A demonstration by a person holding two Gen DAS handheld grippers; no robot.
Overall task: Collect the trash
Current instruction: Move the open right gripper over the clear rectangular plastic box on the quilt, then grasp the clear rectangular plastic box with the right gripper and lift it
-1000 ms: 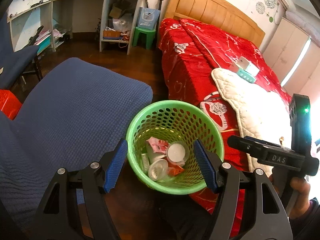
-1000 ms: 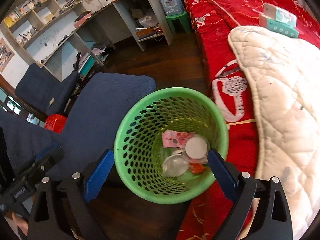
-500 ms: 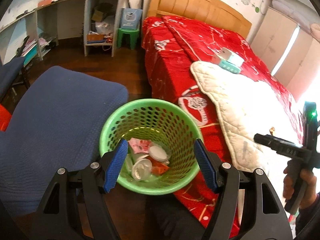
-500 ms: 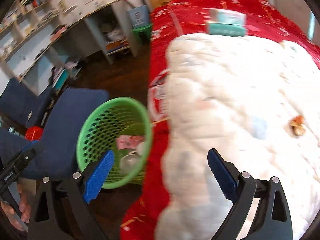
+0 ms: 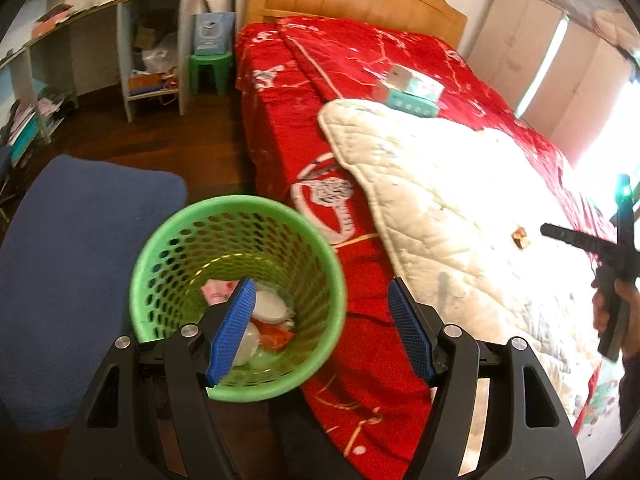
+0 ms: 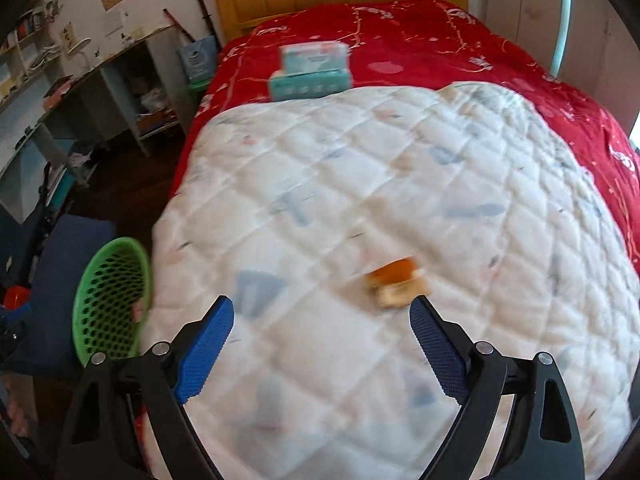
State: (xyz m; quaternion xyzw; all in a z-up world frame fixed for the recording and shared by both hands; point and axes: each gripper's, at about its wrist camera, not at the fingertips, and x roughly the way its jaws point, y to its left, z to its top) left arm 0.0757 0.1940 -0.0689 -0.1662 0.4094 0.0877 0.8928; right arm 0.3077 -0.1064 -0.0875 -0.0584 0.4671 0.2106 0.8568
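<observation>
— Where the white quilt (image 6: 400, 208) lies over the red bedspread (image 6: 420, 36), what sits on it?

— One small scrap of trash (image 6: 396, 282), orange and tan, blurred in the right wrist view. It rests on the quilt just beyond the right gripper (image 6: 322, 350), a little right of the midline, close to the tip of the right-hand blue pad. Nothing touches it.

— And that gripper's jaws?

— Spread wide, with only quilt between them.

— The left gripper (image 5: 322, 330)?

— Jaws apart too, and holding nothing. It hangs above the near rim of the green basket (image 5: 160, 240); its left pad shows in front of the basket's inside, its right pad in front of the red bedspread.

— Where does the basket stand?

— On the dark wooden floor (image 5: 120, 140), close against the near left side of the bed, with a blue cushion (image 5: 72, 260) to its left. Inside lie white round lids, a pink wrapper and an orange bit — I cannot tell more than that.

— Anything farther off?

— Two stacked boxes (image 6: 312, 72), teal below and paler above, at the far edge of the quilt on the bedspread. Far left, a green stool (image 5: 210, 70) beside open shelving (image 5: 152, 52). From the left wrist view the same scrap (image 5: 521, 237) shows far right on the quilt, well apart from the basket.
</observation>
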